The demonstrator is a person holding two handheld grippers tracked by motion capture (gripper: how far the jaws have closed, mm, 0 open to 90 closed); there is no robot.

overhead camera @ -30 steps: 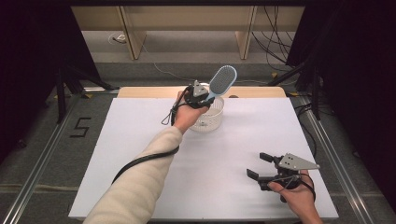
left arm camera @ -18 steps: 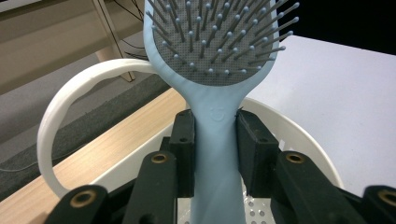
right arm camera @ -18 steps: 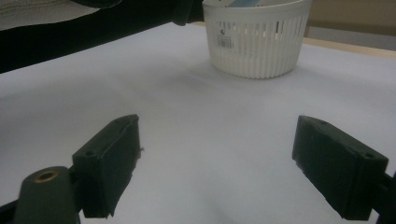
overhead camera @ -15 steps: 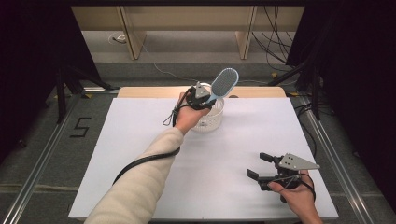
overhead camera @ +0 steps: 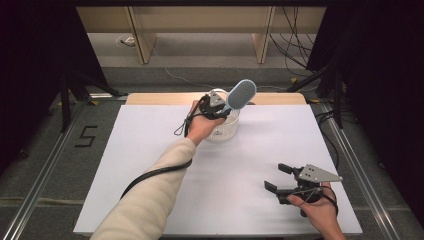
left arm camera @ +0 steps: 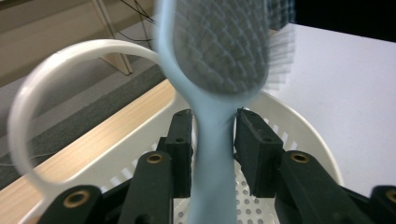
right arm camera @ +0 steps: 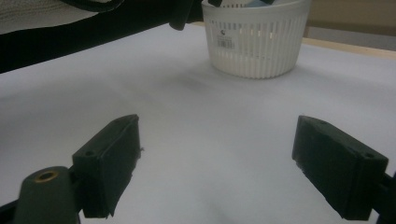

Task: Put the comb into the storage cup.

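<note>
My left gripper [overhead camera: 219, 108] is shut on the handle of a light blue hairbrush [overhead camera: 241, 94] and holds it above a white perforated basket [overhead camera: 223, 132] at the table's far middle. The brush head tilts up and to the right. In the left gripper view the handle [left arm camera: 212, 154] sits pinched between both jaws, the bristled head [left arm camera: 222, 51] is blurred above them, and the basket rim [left arm camera: 299, 128] and its looped handle [left arm camera: 28, 102] lie below. My right gripper [overhead camera: 276, 177] stands open near the front right of the table with nothing between its jaws, facing the basket [right arm camera: 254, 44].
The white table top [overhead camera: 150, 150] has a wooden strip [overhead camera: 150, 98] along its far edge. A sleeved forearm [overhead camera: 150, 195] crosses the left half of the table. Metal rails flank the table, and cables [overhead camera: 300, 50] lie on the floor behind.
The brush head has sunk slightly toward the basket. The right gripper has not moved.
</note>
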